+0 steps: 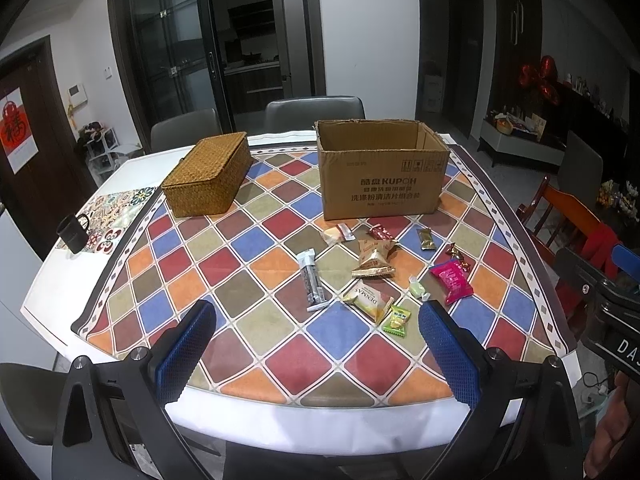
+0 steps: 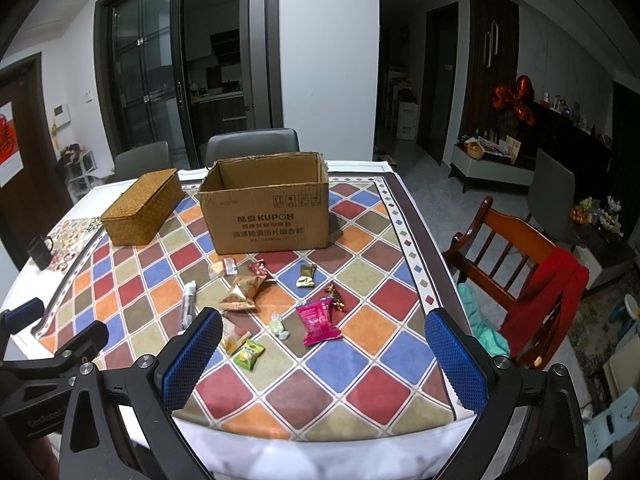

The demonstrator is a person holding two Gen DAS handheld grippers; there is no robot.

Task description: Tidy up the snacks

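Note:
Several wrapped snacks lie loose on the checkered tablecloth in front of an open cardboard box (image 1: 380, 168) (image 2: 266, 204). Among them are a pink packet (image 1: 452, 280) (image 2: 318, 320), a green candy (image 1: 395, 321) (image 2: 249, 354), a grey stick pack (image 1: 313, 280) (image 2: 188, 304), a DENMAS packet (image 1: 368, 300) and gold triangular packets (image 1: 374, 260) (image 2: 242, 292). My left gripper (image 1: 318, 344) is open and empty, near the table's front edge. My right gripper (image 2: 324, 354) is open and empty, above the front edge, right of the left one.
A lidded wicker basket (image 1: 208, 174) (image 2: 142, 208) stands left of the box. A black mug (image 1: 73, 232) (image 2: 40, 252) sits at the far left. Grey chairs stand behind the table; a wooden chair (image 2: 516, 264) with red cloth stands at the right.

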